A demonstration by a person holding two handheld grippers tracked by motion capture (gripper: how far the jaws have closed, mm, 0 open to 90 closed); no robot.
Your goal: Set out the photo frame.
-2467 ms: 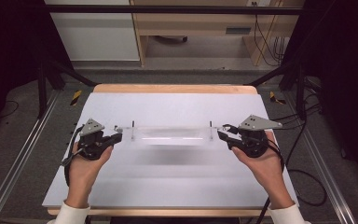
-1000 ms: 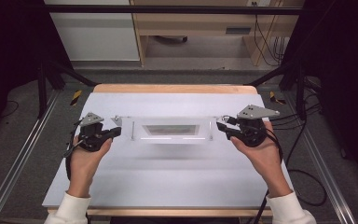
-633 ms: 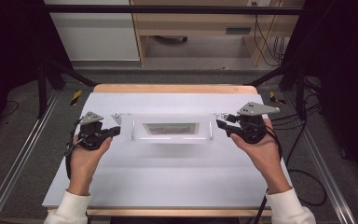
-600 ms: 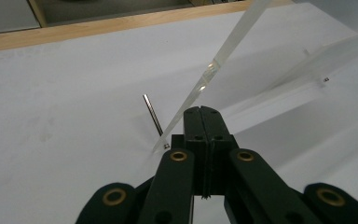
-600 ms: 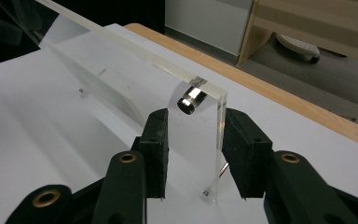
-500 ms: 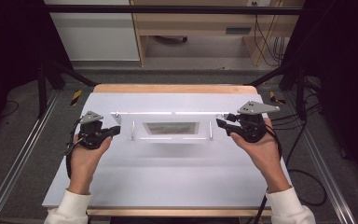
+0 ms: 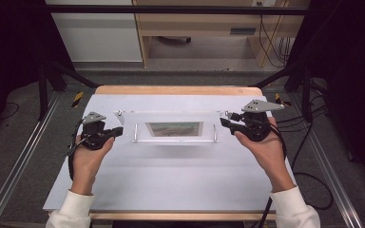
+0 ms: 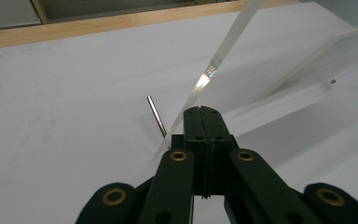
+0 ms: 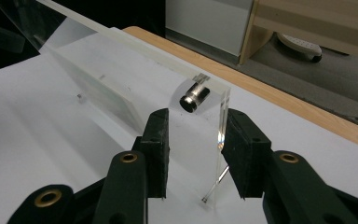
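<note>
Above bench (image 7: 171, 180): clear acrylic frame (image 7: 173, 129), raised.
Left gripper (image 8: 200, 114) jaws: fully closed beside frame's edge.
Right gripper (image 9: 196, 140) jaws: clamping frame's end.

The frame (image 8: 223, 51) runs off the top edge of the left gripper view, its far end cut away. The printed card (image 7: 174, 128) inside is too small and blurred to read from the high view. In the right gripper view the frame's far end leaves at the upper left.

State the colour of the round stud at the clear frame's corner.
Silver metal with a dark end face: the stud on the clear frame shows best in the right gripper view.
</note>
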